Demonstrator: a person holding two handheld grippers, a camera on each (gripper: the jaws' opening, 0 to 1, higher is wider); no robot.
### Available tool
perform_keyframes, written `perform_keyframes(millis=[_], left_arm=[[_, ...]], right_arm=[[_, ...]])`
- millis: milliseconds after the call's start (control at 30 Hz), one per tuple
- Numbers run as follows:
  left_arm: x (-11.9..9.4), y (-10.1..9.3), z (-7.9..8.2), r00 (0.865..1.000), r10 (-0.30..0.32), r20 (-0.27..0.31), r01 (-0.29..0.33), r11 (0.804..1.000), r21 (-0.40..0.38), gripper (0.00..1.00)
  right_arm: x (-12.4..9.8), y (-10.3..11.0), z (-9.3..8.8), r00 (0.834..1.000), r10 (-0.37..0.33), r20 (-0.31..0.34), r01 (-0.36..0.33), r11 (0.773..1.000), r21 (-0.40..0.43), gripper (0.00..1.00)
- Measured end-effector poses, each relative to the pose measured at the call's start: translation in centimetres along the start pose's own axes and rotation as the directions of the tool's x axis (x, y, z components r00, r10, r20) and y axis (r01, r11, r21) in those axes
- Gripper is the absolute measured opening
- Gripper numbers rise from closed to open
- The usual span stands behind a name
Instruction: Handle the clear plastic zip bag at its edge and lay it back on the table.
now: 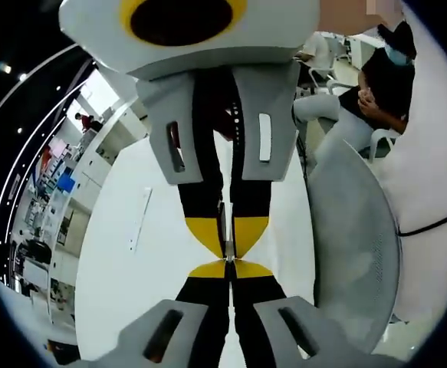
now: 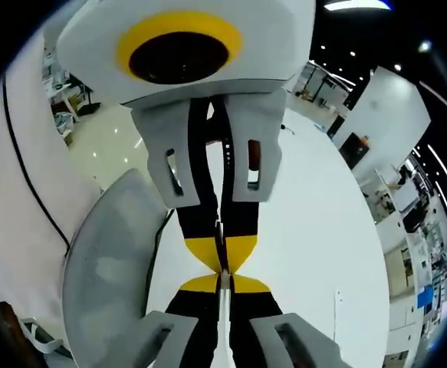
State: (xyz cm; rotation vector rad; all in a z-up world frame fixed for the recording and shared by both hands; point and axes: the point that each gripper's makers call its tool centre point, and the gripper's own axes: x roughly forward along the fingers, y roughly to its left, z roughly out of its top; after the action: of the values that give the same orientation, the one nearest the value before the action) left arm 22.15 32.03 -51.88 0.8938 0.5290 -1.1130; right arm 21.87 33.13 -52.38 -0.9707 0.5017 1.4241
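Clear plastic zip bag (image 2: 224, 314) pinched edge-on in shut right gripper (image 2: 223, 282) fingers; left gripper (image 1: 227, 268) fingers shut too, hold unclear. Keep level, lower flat onto white table (image 1: 131, 253), then release.

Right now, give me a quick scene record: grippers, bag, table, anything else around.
left gripper: jaws shut, tip to tip with right
right gripper: jaws shut on a thin pale strip, likely the bag edge
bag: clear, seen edge-on between right jaws; rest hard to make out
table: white, under both grippers
grey panel: beside the table
person: seated, background
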Motion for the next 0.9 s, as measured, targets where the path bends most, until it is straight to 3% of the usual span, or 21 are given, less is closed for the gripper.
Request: perform_keyframes(millis=[900], left_arm=[[-0.03,-0.32,-0.13,1.000,-0.005,0.008,0.005,1.000,-0.009,0.00]], right_arm=[[-0.01,0.38,-0.29,1.000,0.007,-0.026,-0.007,1.000,-0.002,0.00]])
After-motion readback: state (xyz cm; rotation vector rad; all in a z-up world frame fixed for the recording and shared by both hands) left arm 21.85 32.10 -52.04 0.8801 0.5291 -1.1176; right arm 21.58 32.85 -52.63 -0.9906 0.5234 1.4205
